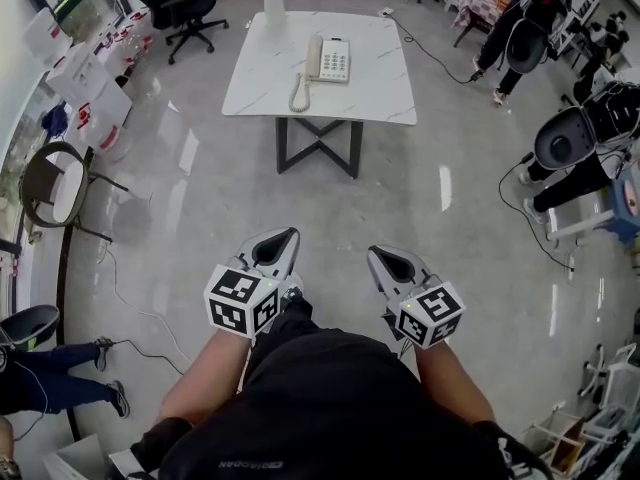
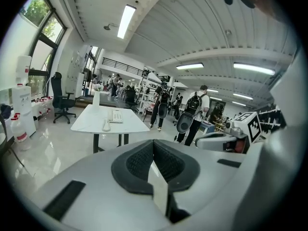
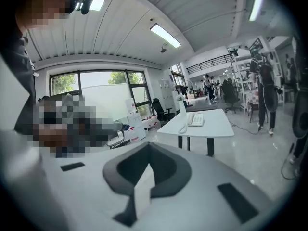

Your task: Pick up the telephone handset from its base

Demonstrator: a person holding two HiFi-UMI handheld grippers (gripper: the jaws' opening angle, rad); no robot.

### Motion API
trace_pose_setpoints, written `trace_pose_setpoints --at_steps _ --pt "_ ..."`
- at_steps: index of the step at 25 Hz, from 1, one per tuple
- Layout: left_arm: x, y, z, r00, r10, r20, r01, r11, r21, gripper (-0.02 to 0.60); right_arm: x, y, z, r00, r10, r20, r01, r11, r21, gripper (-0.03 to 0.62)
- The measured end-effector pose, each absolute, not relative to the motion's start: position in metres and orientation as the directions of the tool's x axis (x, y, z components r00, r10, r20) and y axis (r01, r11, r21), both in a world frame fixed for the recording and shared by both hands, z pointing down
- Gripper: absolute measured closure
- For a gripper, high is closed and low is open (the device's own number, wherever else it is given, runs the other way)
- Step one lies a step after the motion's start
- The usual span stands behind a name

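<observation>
The white telephone [image 1: 330, 60] sits on a white marble-top table [image 1: 380, 93] far ahead, with its handset [image 1: 313, 58] resting on the base's left side and a coiled cord [image 1: 297, 96] looping toward the near edge. My left gripper [image 1: 281, 239] and right gripper [image 1: 386, 257] hang close to my body, well short of the table, both pointing toward it. Each is shut with nothing between its jaws. The left gripper view has the telephone [image 2: 116, 115] small beyond the left gripper [image 2: 153, 159]. The right gripper view has the telephone [image 3: 196, 119] small beyond the right gripper [image 3: 147, 170].
A white vase [image 1: 273, 3] stands at the table's far edge. A black office chair [image 1: 185, 8] is beyond the table on the left, and a round chair [image 1: 55, 188] stands at far left. People stand at the right [image 1: 590, 143]. Cables trail across the glossy floor.
</observation>
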State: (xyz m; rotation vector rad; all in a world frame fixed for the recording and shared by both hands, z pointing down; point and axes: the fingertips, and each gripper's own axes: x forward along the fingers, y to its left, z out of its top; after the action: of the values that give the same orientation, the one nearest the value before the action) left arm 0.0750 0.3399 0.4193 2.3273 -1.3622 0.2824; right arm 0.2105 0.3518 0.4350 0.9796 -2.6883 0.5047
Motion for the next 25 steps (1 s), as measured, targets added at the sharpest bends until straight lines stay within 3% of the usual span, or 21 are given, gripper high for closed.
trace_pose_setpoints --at_steps 14,25 --pt "-0.019 0.2 0.402 0.536 -0.77 0.346 -0.844 -0.488 0.221 0.58 0.11 0.22 0.421 -0.727 -0.618 0.3 -0.682 0.702 -0.205 0.592" --pt "-0.044 0.155 0.43 0.577 -0.718 0.391 -0.816 -0.532 0.228 0.58 0.081 0.18 0.439 -0.688 -0.637 0.348 -0.719 0.662 -0.21 0.592"
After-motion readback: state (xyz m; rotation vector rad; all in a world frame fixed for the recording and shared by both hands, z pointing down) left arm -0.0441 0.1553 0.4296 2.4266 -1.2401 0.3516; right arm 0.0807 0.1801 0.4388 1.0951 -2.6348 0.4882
